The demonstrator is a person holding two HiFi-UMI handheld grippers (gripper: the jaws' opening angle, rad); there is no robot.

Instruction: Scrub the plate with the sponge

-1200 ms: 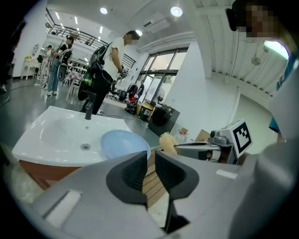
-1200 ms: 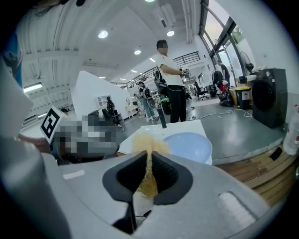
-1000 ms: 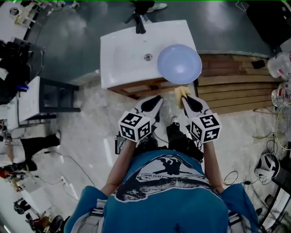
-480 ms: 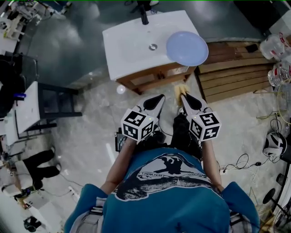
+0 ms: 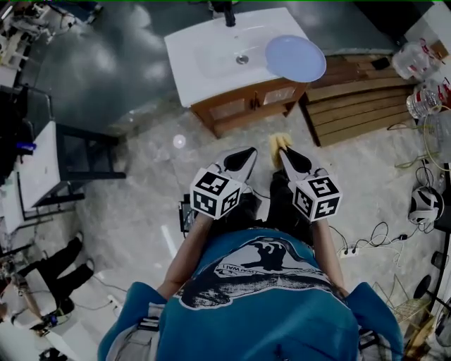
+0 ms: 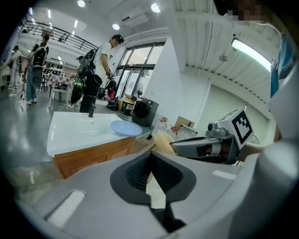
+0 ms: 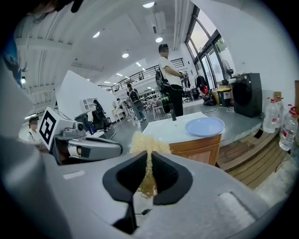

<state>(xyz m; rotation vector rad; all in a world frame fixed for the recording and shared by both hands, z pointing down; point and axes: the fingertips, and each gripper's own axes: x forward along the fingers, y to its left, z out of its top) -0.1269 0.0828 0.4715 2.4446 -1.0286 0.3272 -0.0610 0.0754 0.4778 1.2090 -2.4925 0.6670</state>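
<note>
Right gripper [image 7: 148, 159]: my fingers are clamped on the yellow fibrous sponge [image 7: 146, 141]; the head view catches only a tuft of it. Left gripper [image 6: 150, 159]: fingers pressed together on nothing, plain only in its own view. The pale blue round plate [image 5: 295, 58] lies on the white sink surface [image 5: 204, 70], right edge, well ahead.

Even indoor lighting from ceiling lamps [image 6: 154, 7] and strip light [image 6: 252, 52]. Glare spot on floor [image 5: 179, 141]. Gripper views fisheye-bent, corners black, near foreground soft.
</note>
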